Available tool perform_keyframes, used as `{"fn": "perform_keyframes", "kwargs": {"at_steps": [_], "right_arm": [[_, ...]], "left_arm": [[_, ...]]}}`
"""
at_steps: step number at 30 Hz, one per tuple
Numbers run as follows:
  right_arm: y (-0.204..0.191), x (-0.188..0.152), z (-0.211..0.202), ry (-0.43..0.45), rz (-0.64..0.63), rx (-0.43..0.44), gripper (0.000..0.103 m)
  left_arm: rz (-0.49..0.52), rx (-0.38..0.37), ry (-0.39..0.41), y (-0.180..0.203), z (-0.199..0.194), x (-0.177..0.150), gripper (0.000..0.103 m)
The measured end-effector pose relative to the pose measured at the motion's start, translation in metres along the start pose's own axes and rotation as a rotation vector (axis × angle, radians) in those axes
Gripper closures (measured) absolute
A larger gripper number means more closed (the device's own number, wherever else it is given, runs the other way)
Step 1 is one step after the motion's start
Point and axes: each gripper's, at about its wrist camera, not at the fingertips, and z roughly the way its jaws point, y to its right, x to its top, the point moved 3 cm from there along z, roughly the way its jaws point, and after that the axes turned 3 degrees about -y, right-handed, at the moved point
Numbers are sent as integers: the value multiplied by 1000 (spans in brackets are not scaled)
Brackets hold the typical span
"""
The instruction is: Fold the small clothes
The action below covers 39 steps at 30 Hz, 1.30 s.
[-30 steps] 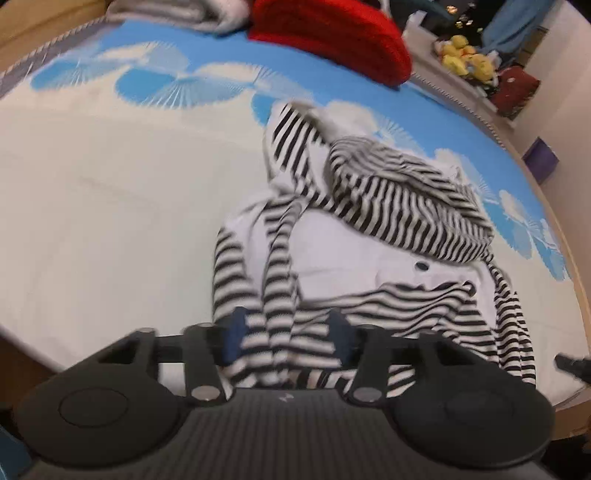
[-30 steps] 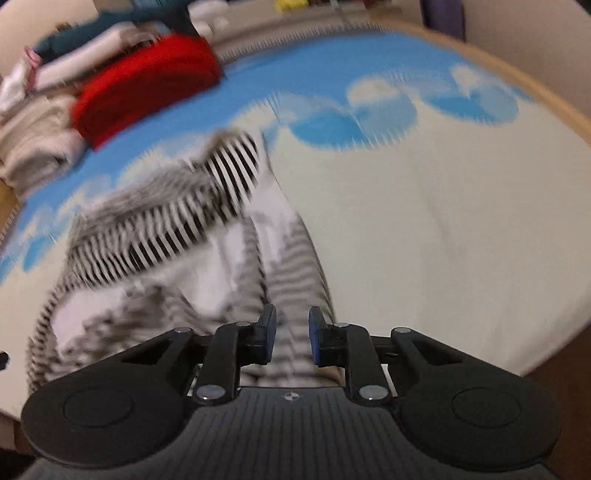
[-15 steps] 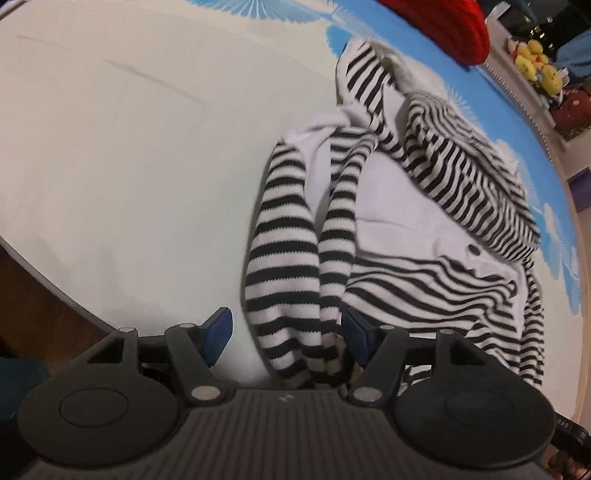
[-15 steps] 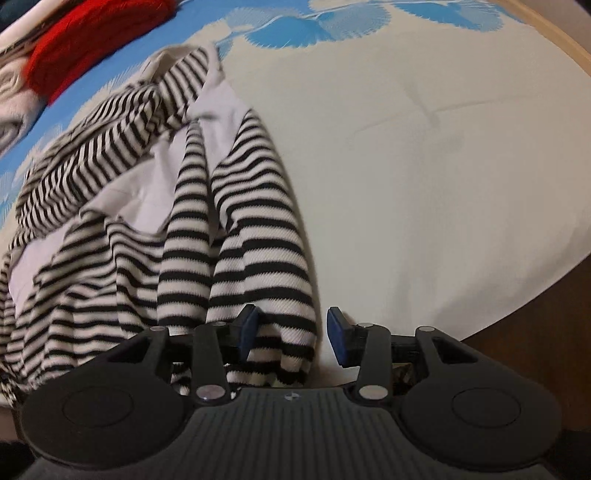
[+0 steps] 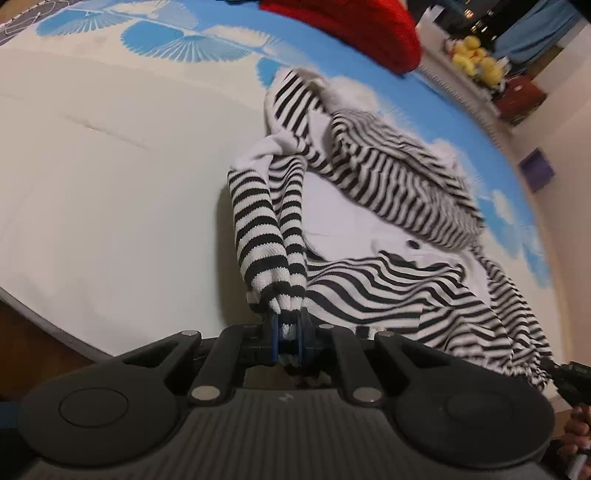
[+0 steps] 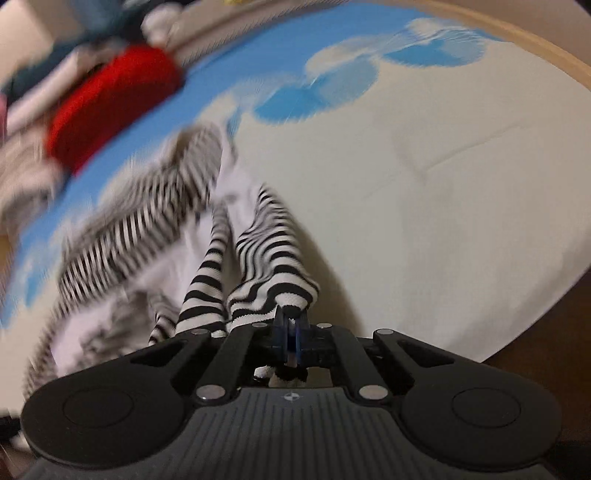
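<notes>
The striped garment [image 5: 388, 236] is lying crumpled on the bed sheet [image 5: 110, 192], filling the centre and right of the left wrist frame, black-and-white bands wrapped around a plain white panel. Its long axis is running from the bottom centre of the frame up toward the upper right, where the hood-like bunch is pointing at the blue-patterned part of the sheet. One striped sleeve [image 5: 266, 236] is stretching straight down the frame, cuff end toward the camera, and the left gripper [image 5: 286, 332] is squeezing that cuff, jaws having just been closing, fabric bulging between the blue pads.

In the right wrist frame, blurred at the top, the garment [image 6: 155, 236] is sprawling across the centre left, and a striped sleeve or edge [image 6: 269, 280] is running down to the bottom centre. The right gripper [image 6: 290, 332] is pinched tight on it, jaws having just been closing too, cloth caught between them.

A red knit pile [image 5: 354, 33] is sitting at the top of the left wrist frame, well apart from the garment, with yellow soft toys [image 5: 476, 62] in the upper right.
</notes>
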Motion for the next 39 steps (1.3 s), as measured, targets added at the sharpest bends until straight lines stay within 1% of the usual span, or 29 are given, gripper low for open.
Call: {"fn": "perform_keyframes", "kwargs": {"at_steps": [2,3,4,5,6,7,8,9,10,12,14,16,17,19,20,21,22,25,30,31,34,36,39], "right_arm": [[6,3,-8,20,30,19,100],[6,2,-5,7,22,17,100],[5,-1,1,-21,11,8,100],[4,-5,10,-70,3,-4,99],[3,-9,21,-119,4,-18,97],[4,-13,30,-161,12,-37,94],[4,-17,34,-175,19,-63,94],[5,-18,39,-183,20,-85,92],[4,-18,41,-185,20,-93,85],[3,-19,45,-193,18,-98,78],[2,-22,49,-214,2,-113,77],[3,-26,55,-241,-7,-131,77],[3,-31,56,-248,-12,-136,77],[0,-32,57,-244,-43,-145,77],[-3,-32,58,-239,-63,-147,80],[-5,-33,58,-234,-77,-142,97],[-7,-33,57,-228,-88,-126,100],[-11,-26,40,-156,-88,-87,100],[-14,3,-7,-42,-41,56,100],[-15,9,-19,-14,-31,87,101],[-15,17,-49,32,-26,135,101],[-8,15,-70,54,-16,150,101],[5,6,-102,68,39,171,101]], "left_arm": [[-21,-3,-18,-3,1,-5,93],[-32,5,-38,-6,5,-7,92],[-45,19,-69,-9,12,-8,90],[-56,24,-91,-13,16,-7,89],[-72,19,-110,-15,20,-6,80],[-87,15,-115,-17,22,-5,73],[-96,17,-113,-19,23,-3,60],[-103,30,-107,-20,24,-2,52],[-112,44,-104,-22,24,-1,51],[-131,52,-117,-26,29,-1,50],[-142,57,-143,-29,38,-3,50],[-125,81,-172,-27,50,-6,51],[-107,98,-177,-25,53,-8,54],[-67,109,-160,-19,54,-9,70],[-53,98,-155,-17,54,-10,89],[-37,87,-143,-14,51,-10,92],[-11,88,-122,-10,46,-9,93],[75,87,-63,5,25,-7,93],[165,42,22,27,-19,-1,94],[174,32,32,29,-27,0,94],[179,-12,40,32,-51,-2,94],[200,-38,49,37,-67,-4,95],[231,-78,70,44,-95,-15,95]]}}
